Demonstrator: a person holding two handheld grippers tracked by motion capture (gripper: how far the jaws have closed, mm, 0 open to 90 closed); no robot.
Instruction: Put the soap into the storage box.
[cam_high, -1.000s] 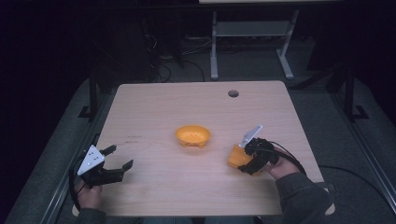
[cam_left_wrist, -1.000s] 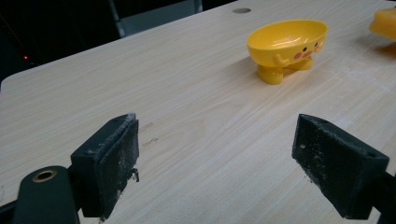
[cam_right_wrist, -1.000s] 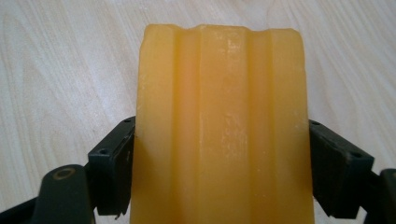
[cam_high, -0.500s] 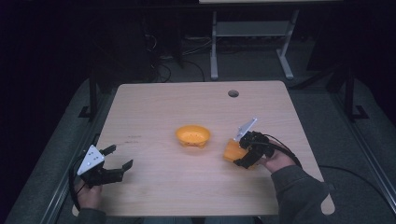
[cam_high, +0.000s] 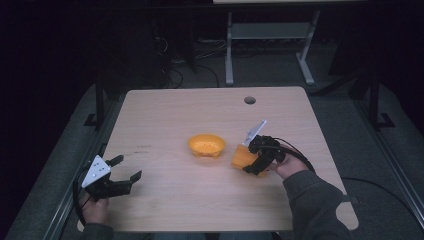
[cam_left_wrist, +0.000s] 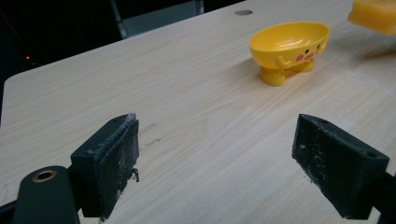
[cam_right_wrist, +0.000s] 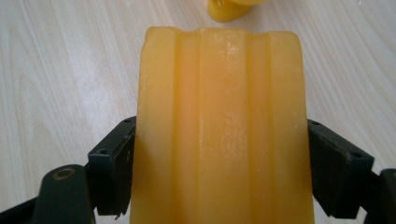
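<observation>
right gripper (cam_high: 248, 161) clamped on a yellow soap bar (cam_high: 242, 157), jaws pressing its two long sides. in the right gripper view the soap bar (cam_right_wrist: 223, 126) stands up between the black jaws, ridged face toward the camera, three shallow grooves running lengthwise. bar is off the table (cam_high: 165, 115), held just above the wood, right of the yellow bowl (cam_high: 206, 145) and near it, not touching. grey three-cornered plate (cam_high: 254, 133) on top of the right gripper tilts up and back. the person's right hand (cam_high: 286, 167) holds the gripper from the near-right side, dark sleeve (cam_high: 312, 205) coming in from the bottom edge, cable (cam_high: 295, 150) looping off behind the hand.

yellow bowl sits upright about mid-table. in the left gripper view the yellow bowl (cam_left_wrist: 288, 46) is a small footed dish with two pink cheek dots and little arms on its front, feet flat on the wood. a corner of the soap bar (cam_left_wrist: 373, 15) shows at top right of that view, beyond the bowl.

left gripper (cam_high: 126, 169) released, jaws spread wide with bare wood between them, nothing in them. it rests low at the near-left part of the table, well apart from bowl and bar, left hand (cam_high: 93, 209) behind it at the table's edge. round hole (cam_high: 249, 100) in the tabletop near the far edge. white desk frame (cam_high: 265, 40) stands on the dark floor beyond the table.
</observation>
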